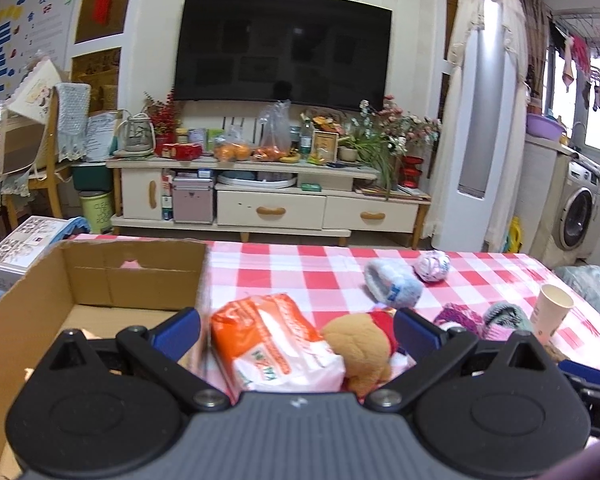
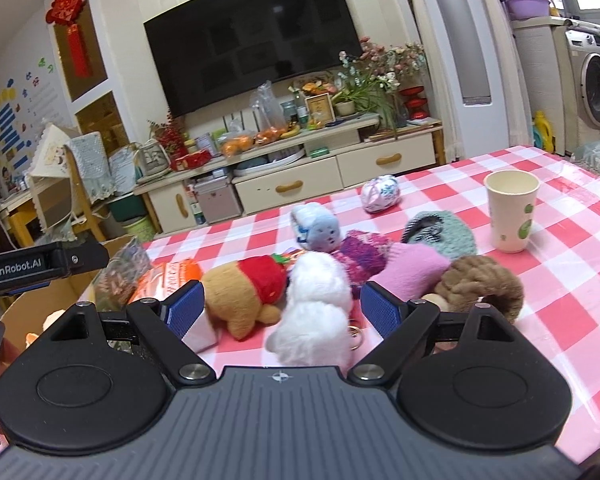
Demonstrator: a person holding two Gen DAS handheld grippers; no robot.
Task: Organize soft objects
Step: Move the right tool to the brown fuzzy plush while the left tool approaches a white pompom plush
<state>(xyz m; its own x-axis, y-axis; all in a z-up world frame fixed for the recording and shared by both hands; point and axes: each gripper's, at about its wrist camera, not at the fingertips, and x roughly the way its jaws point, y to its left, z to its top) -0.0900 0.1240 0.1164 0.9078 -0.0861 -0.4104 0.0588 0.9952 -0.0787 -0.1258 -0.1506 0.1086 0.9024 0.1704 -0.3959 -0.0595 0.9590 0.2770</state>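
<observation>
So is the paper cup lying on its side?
No, the paper cup stands upright on the checked tablecloth, open mouth up.

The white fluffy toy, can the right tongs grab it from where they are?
Probably yes. The right tongs are open, and the white fluffy toy lies right between their fingers with nothing on top of it. The brown bear lies close on one side, so it might get nudged.

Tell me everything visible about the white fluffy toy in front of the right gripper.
The white fluffy toy is a long-pile plush lying on the checked tablecloth, between the open fingers of the right gripper, ungripped. A gold key ring lies at its right side. It touches the tan bear; its face is not visible.
</observation>
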